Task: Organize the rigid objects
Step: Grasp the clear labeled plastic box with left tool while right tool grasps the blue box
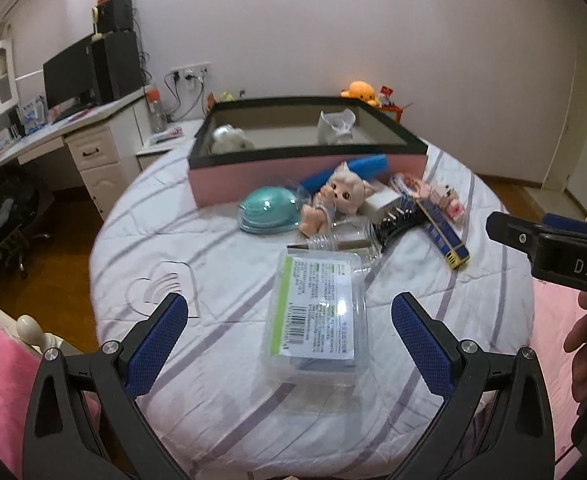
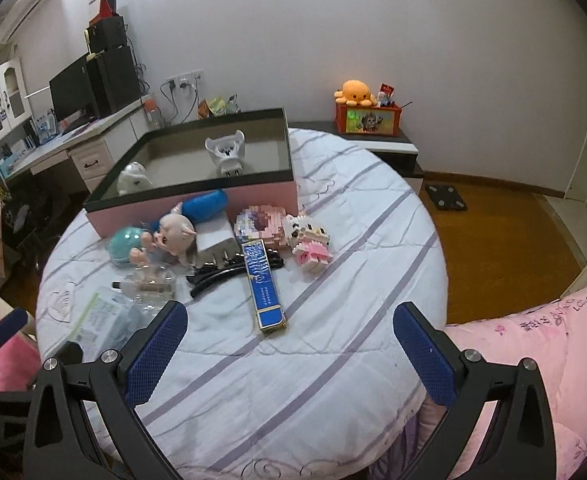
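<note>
your left gripper (image 1: 289,334), jaws wide and empty, frames the clear case (image 1: 313,316); right gripper (image 2: 289,342) likewise. two items sit in the pink box (image 2: 197,210); most remain outside.

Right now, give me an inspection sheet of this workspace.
Surface: bed with white, purple-striped cover.
Job's things: pink box holds two white items; clear plastic case, blue long box, doll, block figure, teal dome lie outside.
Clutter: black hair clip.
Grippers: left gripper open over the case; right gripper open, empty.
Cables: plugged at wall sockets.
Surroundings: desk, monitor.
</note>
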A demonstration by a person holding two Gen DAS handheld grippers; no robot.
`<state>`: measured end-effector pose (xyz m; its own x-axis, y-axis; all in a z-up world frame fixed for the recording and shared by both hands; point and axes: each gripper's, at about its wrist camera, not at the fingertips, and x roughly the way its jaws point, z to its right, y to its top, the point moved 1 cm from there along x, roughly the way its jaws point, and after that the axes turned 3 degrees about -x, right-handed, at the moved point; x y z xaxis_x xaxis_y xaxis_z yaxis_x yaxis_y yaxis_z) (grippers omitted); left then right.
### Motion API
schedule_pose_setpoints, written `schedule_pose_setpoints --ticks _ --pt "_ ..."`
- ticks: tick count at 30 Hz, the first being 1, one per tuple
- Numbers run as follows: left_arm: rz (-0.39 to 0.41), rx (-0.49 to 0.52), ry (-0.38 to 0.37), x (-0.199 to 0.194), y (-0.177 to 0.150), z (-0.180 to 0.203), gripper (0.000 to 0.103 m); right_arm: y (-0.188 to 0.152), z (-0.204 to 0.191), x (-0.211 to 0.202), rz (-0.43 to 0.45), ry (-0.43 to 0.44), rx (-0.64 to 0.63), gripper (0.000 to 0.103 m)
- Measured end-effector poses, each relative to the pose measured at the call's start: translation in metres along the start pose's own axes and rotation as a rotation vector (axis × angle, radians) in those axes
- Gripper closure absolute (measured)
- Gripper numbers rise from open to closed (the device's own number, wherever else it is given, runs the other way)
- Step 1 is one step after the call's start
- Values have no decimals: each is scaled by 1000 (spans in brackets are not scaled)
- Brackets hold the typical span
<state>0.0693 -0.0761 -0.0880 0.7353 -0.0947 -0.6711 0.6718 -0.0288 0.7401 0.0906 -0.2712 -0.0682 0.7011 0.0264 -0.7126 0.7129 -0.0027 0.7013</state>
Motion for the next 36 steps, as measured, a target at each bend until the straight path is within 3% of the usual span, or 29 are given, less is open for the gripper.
schedule_pose_setpoints --ticks 9,12,16,18,20,21,24,36 --pt "-64 -22 -24 38 -2 2 0 4 -8 36 -50 25 -27 0" --pt "-94 -12 -9 52 -4 2 8 6 -11 49 -60 34 -32 3" --pt "-108 -22 -24 59 -7 -2 20 6 -14 70 -105 44 -36 24" --pt "-109 -18 -27 60 -5 -2 28 5 -15 80 -131 41 -30 40" --pt "-108 -26 -28 59 -3 -5 40 4 -17 83 -130 30 -39 43" --pt "-111 -35 -36 60 -1 -8 40 4 -18 83 -123 31 -44 49" --pt "-116 -60 -63 60 2 -15 40 5 -21 79 -101 81 -41 81" --pt "-84 -103 -59 37 8 -32 40 -4 -32 51 -64 163 -26 82"
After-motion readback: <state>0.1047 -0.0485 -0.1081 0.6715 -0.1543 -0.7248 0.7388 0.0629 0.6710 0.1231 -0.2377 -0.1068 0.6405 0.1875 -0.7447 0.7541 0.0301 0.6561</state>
